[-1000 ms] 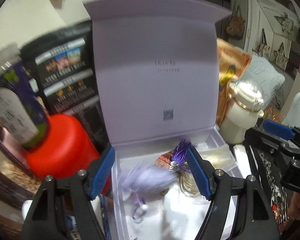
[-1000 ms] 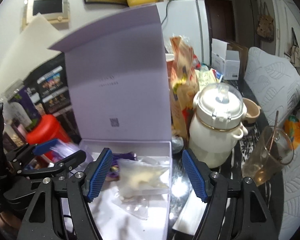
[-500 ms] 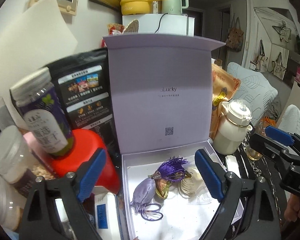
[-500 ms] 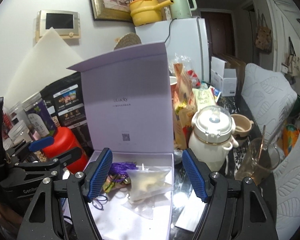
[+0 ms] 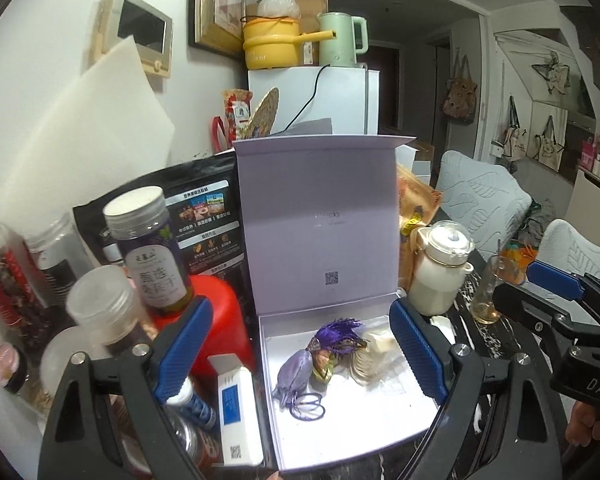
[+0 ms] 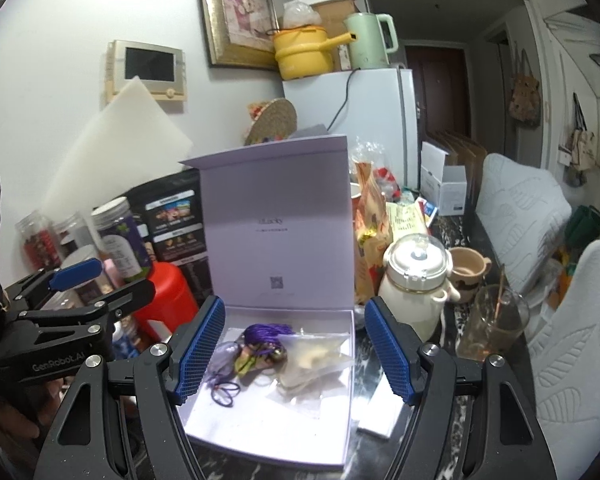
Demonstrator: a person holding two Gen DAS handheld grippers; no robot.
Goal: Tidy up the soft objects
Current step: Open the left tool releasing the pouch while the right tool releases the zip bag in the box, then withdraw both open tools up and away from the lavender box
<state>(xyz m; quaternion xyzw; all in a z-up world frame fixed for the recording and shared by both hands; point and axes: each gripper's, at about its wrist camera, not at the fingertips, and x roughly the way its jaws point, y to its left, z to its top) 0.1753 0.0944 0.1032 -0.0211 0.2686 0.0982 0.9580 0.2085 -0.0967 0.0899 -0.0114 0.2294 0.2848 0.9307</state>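
An open lilac gift box (image 5: 384, 436) (image 6: 332, 436) stands on the dark table, lid upright. Inside lie a lavender sachet (image 5: 296, 368) (image 6: 224, 350), a purple tassel ornament (image 5: 338, 332) (image 6: 266, 332), a purple cord loop (image 5: 308, 402) (image 6: 224, 394) and a clear bag of pale pieces (image 5: 374, 354) (image 6: 314, 356). My left gripper (image 5: 300, 354) is open and empty, above and in front of the box. My right gripper (image 6: 292, 354) is open and empty, in front of the box.
Jars (image 5: 148, 248), a red canister (image 5: 216, 320) and a white-blue carton (image 5: 234, 404) crowd the box's left. A cream teapot (image 6: 416, 284), a glass (image 6: 492, 328) and snack bags (image 6: 370, 236) stand right of it. A white slip (image 6: 380, 412) lies by the box.
Both grippers have pulled back and up from the box. The lavender sachet, blurred between my left fingers a second ago, now lies still in the box.
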